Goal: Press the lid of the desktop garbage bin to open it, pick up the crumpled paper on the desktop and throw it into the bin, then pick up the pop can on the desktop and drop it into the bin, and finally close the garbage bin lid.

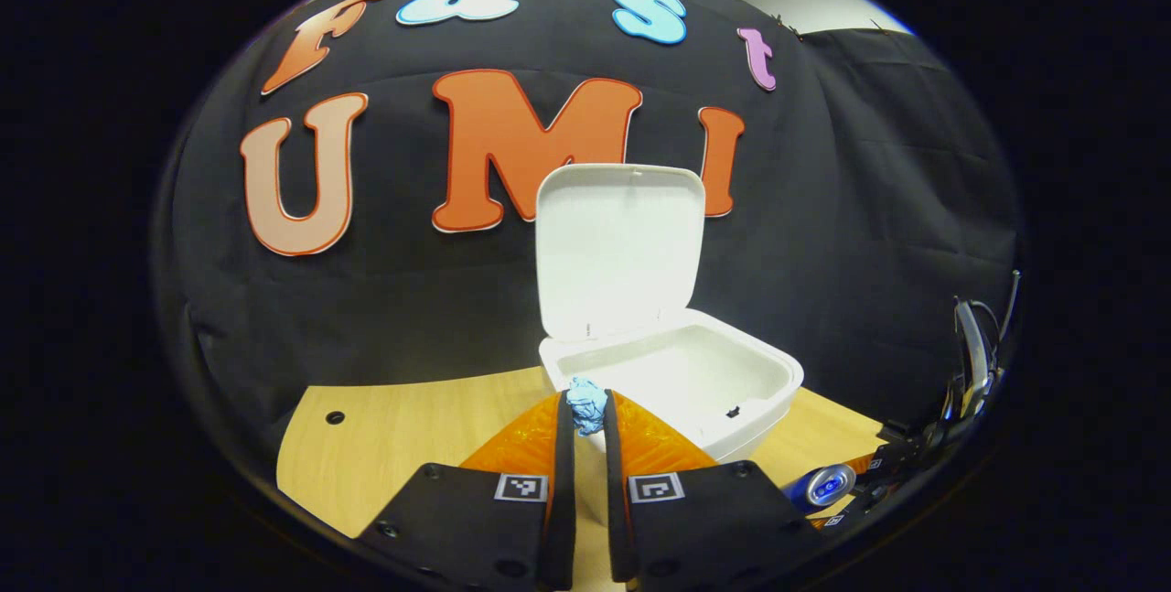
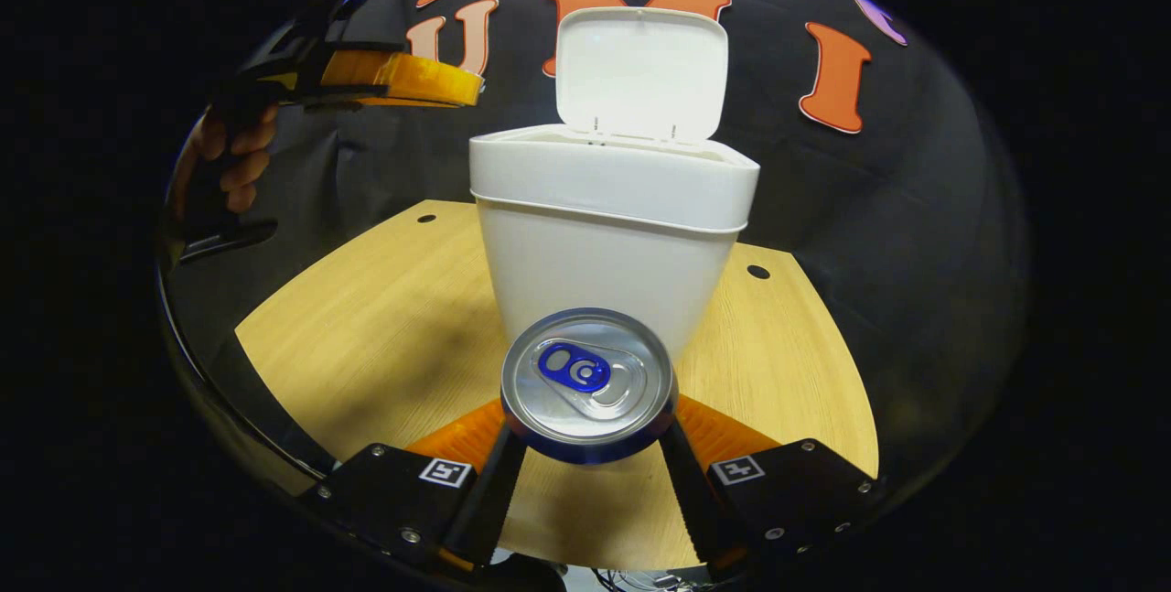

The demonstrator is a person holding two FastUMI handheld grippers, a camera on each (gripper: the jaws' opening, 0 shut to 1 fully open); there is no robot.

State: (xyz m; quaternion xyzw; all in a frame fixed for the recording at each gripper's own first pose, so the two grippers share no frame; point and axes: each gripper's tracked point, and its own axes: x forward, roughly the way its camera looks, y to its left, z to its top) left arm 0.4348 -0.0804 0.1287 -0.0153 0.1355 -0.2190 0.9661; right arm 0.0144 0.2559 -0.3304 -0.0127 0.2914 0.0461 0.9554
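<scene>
Pinching a crumpled paper [image 1: 586,405] between its nearly closed fingertips, the left gripper [image 1: 586,418] hangs just short of the near rim of the white garbage bin [image 1: 695,386], whose lid [image 1: 620,249] stands upright against the booth wall. In the right gripper view, the right gripper [image 2: 590,446] clamps a pop can [image 2: 588,384] on both sides, its top facing the camera, low over the wooden desktop [image 2: 366,327] in front of the bin. Bare desktop lies to either side. A hand [image 2: 233,157] holds the left gripper up high at left.
</scene>
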